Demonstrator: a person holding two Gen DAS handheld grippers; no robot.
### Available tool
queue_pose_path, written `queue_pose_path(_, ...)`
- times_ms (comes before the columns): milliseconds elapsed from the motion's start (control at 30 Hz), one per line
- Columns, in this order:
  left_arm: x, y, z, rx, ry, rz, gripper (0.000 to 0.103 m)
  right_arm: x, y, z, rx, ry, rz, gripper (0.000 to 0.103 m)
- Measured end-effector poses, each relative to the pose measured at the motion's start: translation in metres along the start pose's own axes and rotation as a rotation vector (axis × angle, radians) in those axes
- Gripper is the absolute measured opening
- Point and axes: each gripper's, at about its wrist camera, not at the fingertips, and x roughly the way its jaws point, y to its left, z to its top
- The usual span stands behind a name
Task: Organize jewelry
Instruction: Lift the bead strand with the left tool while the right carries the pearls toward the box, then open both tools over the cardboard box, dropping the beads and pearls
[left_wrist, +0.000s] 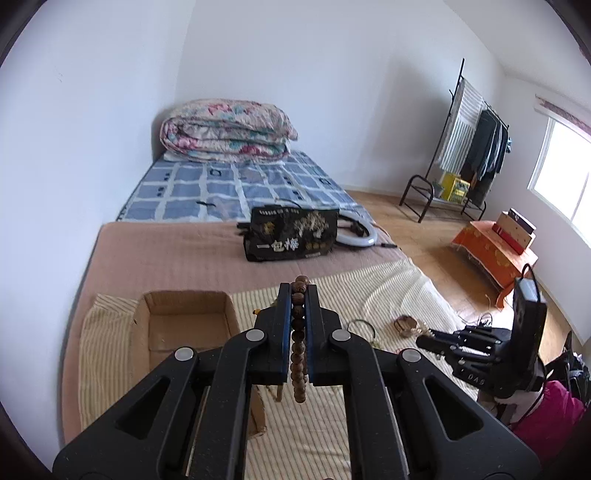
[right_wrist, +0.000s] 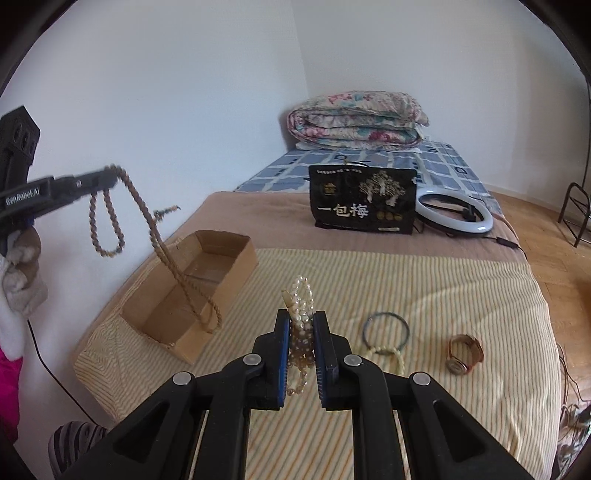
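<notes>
My left gripper (left_wrist: 298, 290) is shut on a brown wooden bead necklace (left_wrist: 297, 332). In the right wrist view the left gripper (right_wrist: 107, 177) holds it high above the open cardboard box (right_wrist: 192, 291), and the necklace (right_wrist: 159, 240) hangs in long loops with its lowest loop in front of the box. My right gripper (right_wrist: 301, 321) is shut on a white pearl bracelet (right_wrist: 301, 310), just above the striped cloth (right_wrist: 406, 295). A dark bangle (right_wrist: 386, 328), a pale bead bracelet (right_wrist: 388, 352) and a watch (right_wrist: 463, 354) lie on the cloth to the right.
The cardboard box (left_wrist: 184, 321) sits at the left of the striped cloth on a bed. A black snack bag (right_wrist: 364, 201) and a ring light (right_wrist: 456, 212) lie farther back. A folded quilt (right_wrist: 356, 120) is at the bed's head. Wooden floor lies right.
</notes>
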Motion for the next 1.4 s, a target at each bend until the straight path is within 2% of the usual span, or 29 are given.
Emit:
queue_pose_path(167, -0.018, 0.02, 0.01, -0.005, -0.045, 0.055, 0.004, 0.009, 0.019, 0.017, -0.048, -0.003, 0.031, 0.01)
queue_pose_path(367, -0.021, 0.044, 0.003, -0.023, -0.037, 0.098, 0.004, 0.03, 0.043, 0.034, -0.09, 0.003, 0.077, 0.01)
queue_pose_path(800, 0.009, 0.091, -0.041, -0.071, 0.058, 0.174, 0.004, 0.11, 0.09, 0.059, -0.132, 0.069, 0.176, 0.01)
queue_pose_path(1000, 0.026, 0.109, -0.067, -0.108, 0.114, 0.187, 0.004, 0.145, 0.104, 0.066, -0.129, 0.102, 0.194, 0.01)
queue_pose_path(1400, 0.075, 0.125, -0.113, -0.121, 0.241, 0.21, 0.004, 0.205, 0.121, 0.065, -0.121, 0.161, 0.225, 0.01)
